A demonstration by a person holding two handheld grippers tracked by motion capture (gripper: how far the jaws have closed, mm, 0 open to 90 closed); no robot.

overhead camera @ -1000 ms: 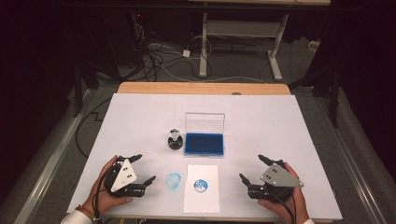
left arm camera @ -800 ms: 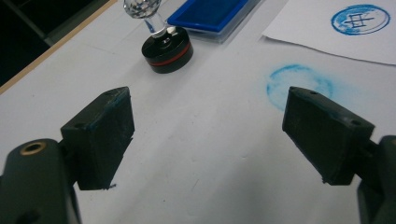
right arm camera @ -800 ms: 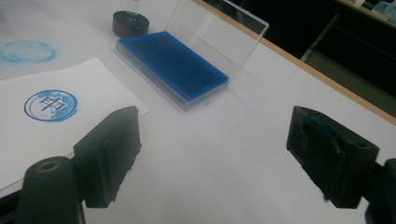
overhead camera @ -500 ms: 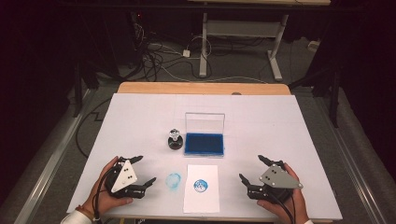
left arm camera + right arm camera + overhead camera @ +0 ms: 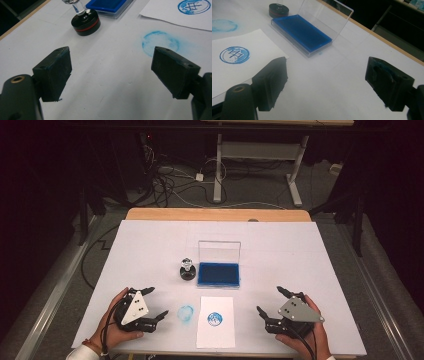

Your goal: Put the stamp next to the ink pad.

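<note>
Now | L tool (image 5: 156,302) released | R tool (image 5: 270,301) released | stamp (image 5: 187,269) beside ink pad (image 5: 218,274), untouched

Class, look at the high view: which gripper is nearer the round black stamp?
Left. The left gripper lies just in front of and left of the stamp; the right gripper sits farther off, to its right.

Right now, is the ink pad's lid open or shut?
Open. The ink pad has its clear lid standing up behind the exposed blue pad, clear in the right gripper view.
</note>
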